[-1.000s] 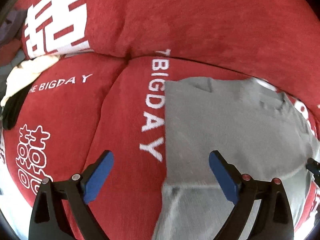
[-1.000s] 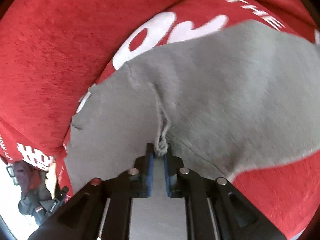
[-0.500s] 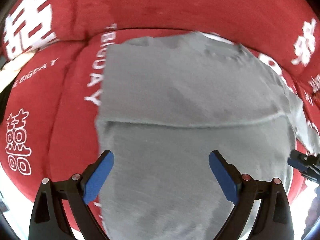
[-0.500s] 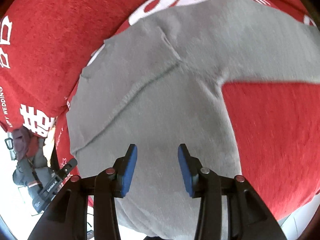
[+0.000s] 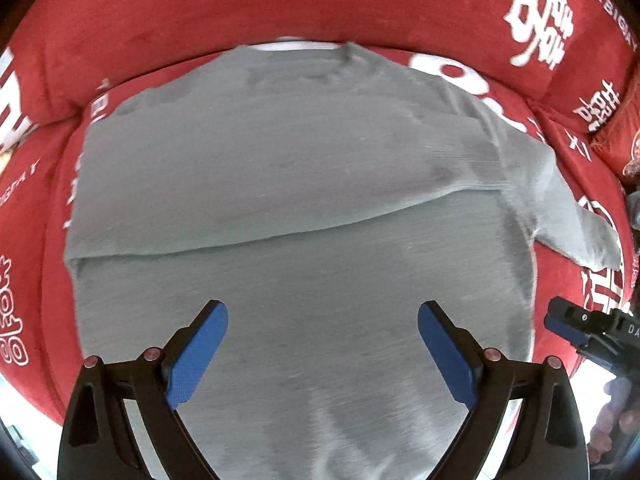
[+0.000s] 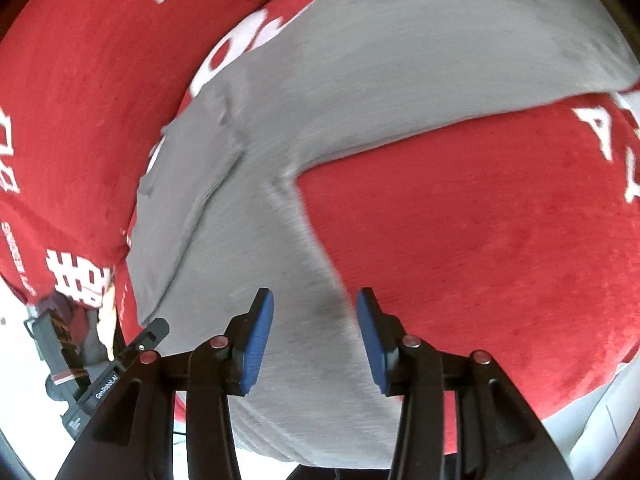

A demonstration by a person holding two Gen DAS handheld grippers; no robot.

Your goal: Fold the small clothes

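Observation:
A grey sweater [image 5: 280,160] lies flat on a red sofa cushion [image 5: 280,8] printed with white letters. One sleeve is folded across its body, and the other sleeve [image 5: 568,216] sticks out to the right. My left gripper [image 5: 322,312] hangs open above the sweater's lower body, pointing straight down with nothing between its pads. In the right wrist view the sweater [image 6: 360,60] stretches its sleeve [image 6: 500,40] toward the upper right. My right gripper [image 6: 315,296] stands open over the sweater's side near the cushion's front edge, holding nothing.
Each gripper shows in the other's view: the right one [image 5: 568,328] at the right edge, the left one [image 6: 148,336] at the lower left. A heap of other clothes [image 6: 68,316] lies at the sofa's left end. Pale floor [image 6: 592,420] shows beyond the cushion's front edge.
The right gripper let go of a pinched ridge of grey fabric, opened and drew back toward the front edge. The left gripper, still open, slid from the bare red cushion over the sweater.

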